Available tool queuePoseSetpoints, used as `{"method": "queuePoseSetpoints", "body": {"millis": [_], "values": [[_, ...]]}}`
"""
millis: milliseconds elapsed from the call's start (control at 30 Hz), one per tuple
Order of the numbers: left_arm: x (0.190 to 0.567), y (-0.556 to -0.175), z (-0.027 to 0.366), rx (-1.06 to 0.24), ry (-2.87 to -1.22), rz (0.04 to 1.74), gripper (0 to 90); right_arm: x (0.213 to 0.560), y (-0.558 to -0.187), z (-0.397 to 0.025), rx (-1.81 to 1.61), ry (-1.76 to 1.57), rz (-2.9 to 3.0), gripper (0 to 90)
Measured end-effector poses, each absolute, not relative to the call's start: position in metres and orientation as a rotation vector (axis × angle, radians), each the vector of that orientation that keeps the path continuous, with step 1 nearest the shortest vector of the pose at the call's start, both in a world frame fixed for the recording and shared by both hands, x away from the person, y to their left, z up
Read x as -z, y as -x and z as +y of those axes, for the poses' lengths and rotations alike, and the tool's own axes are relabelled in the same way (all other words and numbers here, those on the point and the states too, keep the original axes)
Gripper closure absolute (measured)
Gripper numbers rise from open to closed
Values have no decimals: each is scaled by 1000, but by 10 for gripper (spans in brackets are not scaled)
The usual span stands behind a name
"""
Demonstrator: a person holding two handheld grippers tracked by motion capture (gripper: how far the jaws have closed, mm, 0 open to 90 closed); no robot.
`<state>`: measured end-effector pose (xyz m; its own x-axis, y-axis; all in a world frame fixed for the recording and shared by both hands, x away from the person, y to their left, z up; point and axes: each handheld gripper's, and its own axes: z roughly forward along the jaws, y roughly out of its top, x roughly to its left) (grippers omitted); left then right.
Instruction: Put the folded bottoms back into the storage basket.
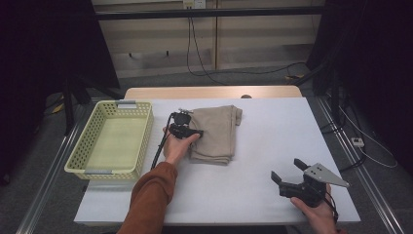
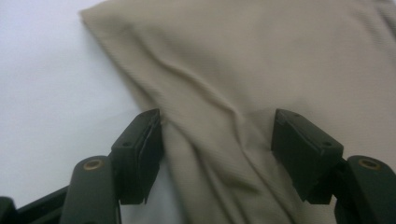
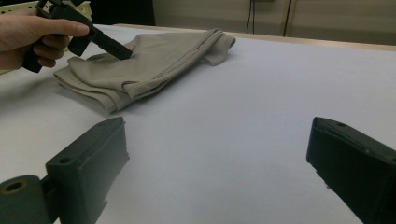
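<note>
Folded beige cloth [image 1: 214, 132] lies mid-tabletop [image 1: 272, 146], just right of the yellow basket [image 1: 112, 139]. Left tongs [image 2: 217, 140] spread, jaws straddling a ridge of fabric at the cloth's near-left edge, not yet pinched. Right tongs [image 1: 288, 169] spread too, hovering well apart near the front right corner. Judgement: to grip well, push the jaws down so they catch every folded layer before closing; a shallow pinch would likely lift the top layer and unfold the stack.
</note>
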<state>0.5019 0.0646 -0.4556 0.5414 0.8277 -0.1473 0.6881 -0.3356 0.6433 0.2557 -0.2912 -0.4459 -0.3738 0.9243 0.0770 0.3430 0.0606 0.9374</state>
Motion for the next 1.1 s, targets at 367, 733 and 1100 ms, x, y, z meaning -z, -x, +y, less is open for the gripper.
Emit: {"method": "queuePoseSetpoints", "body": {"millis": [367, 733, 1100], "values": [[453, -500, 63, -222, -2124, 1207, 513, 446, -256, -292, -1312, -1272, 1768, 53], [455, -497, 61, -183, -2097, 1183, 660, 447, -256, -291, -1298, -1268, 1779, 51], [456, -496, 59, -155, -2074, 1145, 812, 448, -256, -290, -1301, -1279, 1782, 50]]}}
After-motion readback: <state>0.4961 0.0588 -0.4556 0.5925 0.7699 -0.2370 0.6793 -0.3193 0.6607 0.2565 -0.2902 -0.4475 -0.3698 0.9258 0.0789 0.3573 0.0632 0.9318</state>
